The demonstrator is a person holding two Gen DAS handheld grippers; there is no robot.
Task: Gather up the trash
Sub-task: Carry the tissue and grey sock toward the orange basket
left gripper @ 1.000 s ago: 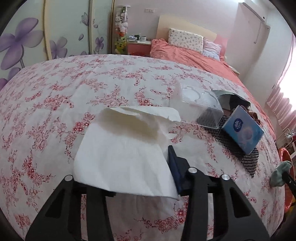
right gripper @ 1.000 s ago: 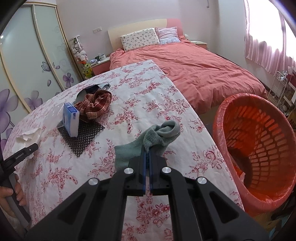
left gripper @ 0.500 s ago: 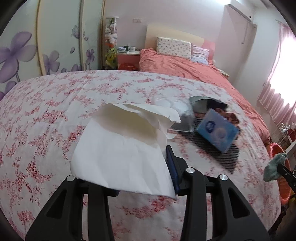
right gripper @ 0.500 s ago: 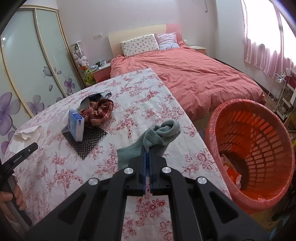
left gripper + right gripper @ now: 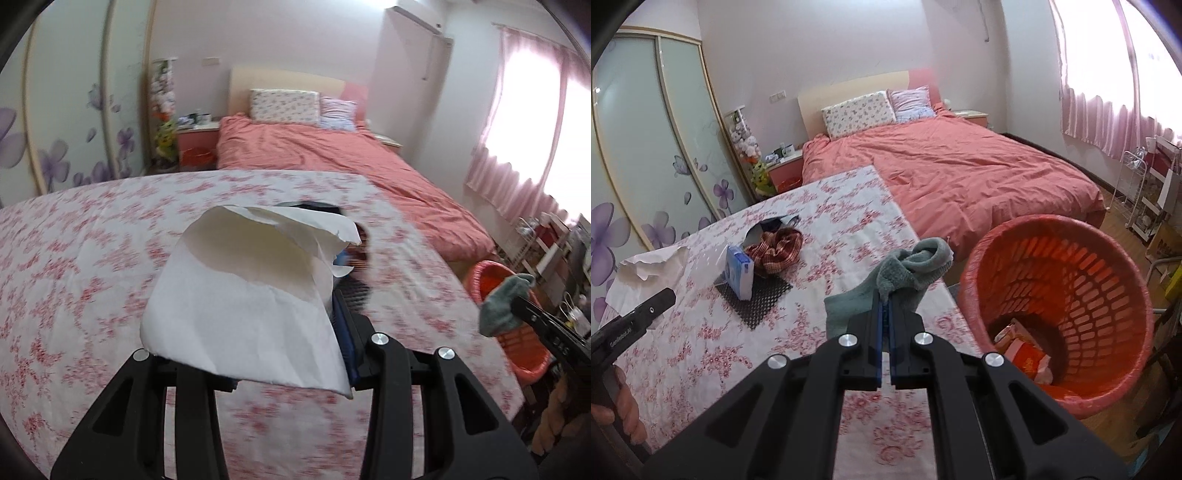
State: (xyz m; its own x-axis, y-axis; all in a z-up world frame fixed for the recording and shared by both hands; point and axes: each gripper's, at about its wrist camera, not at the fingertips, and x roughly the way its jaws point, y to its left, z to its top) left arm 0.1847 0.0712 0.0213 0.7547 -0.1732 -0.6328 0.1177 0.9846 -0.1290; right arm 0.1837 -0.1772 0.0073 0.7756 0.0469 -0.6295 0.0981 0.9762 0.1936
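R hand-held gripper (image 5: 884, 314) is pinched tight on a grey-green sock (image 5: 905, 273), held above the table (image 5: 701, 339) edge, just left of the red laundry-style basket (image 5: 1108, 295) w/ wrappers already inside. L hand-held gripper (image 5: 258, 354) carries a white paper sheet (image 5: 243, 295) draped over its fingers; whether the jaws actually clamp it I can't tell. Risks: sock let go too early lands on the table or floor, not in the basket; the loosely draped paper could slide off mid-swing, esp. since the L view is motion-blurred.
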